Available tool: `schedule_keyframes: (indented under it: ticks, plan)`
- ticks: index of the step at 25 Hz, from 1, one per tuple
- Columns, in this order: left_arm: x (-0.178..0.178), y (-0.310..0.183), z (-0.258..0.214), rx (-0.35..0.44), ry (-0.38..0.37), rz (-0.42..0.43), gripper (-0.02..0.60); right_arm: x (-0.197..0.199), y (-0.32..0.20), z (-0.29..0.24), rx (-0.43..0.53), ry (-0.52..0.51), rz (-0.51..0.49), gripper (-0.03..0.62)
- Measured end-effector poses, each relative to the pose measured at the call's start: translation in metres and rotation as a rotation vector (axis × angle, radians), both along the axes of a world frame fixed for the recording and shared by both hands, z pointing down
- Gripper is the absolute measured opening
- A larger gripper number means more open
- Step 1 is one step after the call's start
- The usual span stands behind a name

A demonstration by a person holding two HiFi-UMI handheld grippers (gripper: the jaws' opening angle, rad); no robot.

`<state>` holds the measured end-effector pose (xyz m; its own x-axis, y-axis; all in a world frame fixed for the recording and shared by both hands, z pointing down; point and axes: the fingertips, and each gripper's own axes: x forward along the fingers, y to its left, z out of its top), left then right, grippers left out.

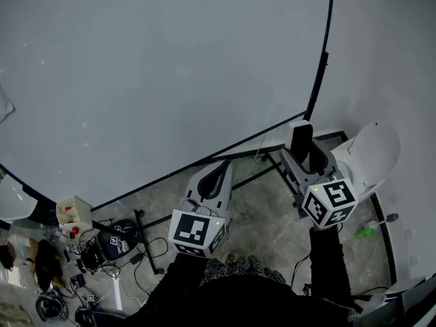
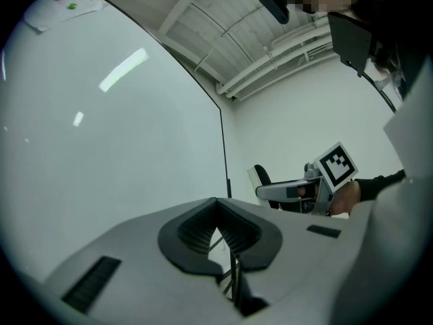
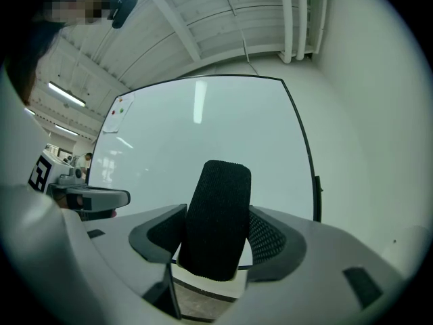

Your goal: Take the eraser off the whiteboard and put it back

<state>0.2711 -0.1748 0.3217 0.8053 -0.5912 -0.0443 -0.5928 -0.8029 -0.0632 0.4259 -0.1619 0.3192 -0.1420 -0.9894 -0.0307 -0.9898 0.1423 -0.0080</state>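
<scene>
Jaws on right gripper (image 3: 215, 242) clamp eraser (image 3: 220, 202), clear of whiteboard (image 1: 157, 80) edge; left gripper (image 2: 218, 230) clenched empty

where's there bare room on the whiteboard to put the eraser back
Nearly all of the whiteboard is bare: the wide middle, and the strip along its black right edge, nearest the eraser in the right tongs. The busy patch is the upper left corner, with a paper sheet and magnets.

Head view steeply down; gripper views low, forward; all share whiteboard (image 1: 170, 67).
</scene>
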Motion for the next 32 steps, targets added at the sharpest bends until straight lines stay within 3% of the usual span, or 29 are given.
schedule_keyframes:
  ticks: [11,20,32]
  plan:
    - [-0.083,0.028,0.013,-0.020,-0.025,-0.212,0.006,-0.085,-0.008,0.000,0.017,-0.011,-0.203,0.282]
    - [-0.159,0.041,0.018,-0.037,-0.028,-0.390,0.006,-0.154,-0.020,-0.003,0.046,-0.005,-0.309,0.282]
    - [-0.240,0.034,0.024,-0.054,-0.017,-0.505,0.006,-0.234,-0.050,0.000,0.043,-0.001,-0.392,0.282]
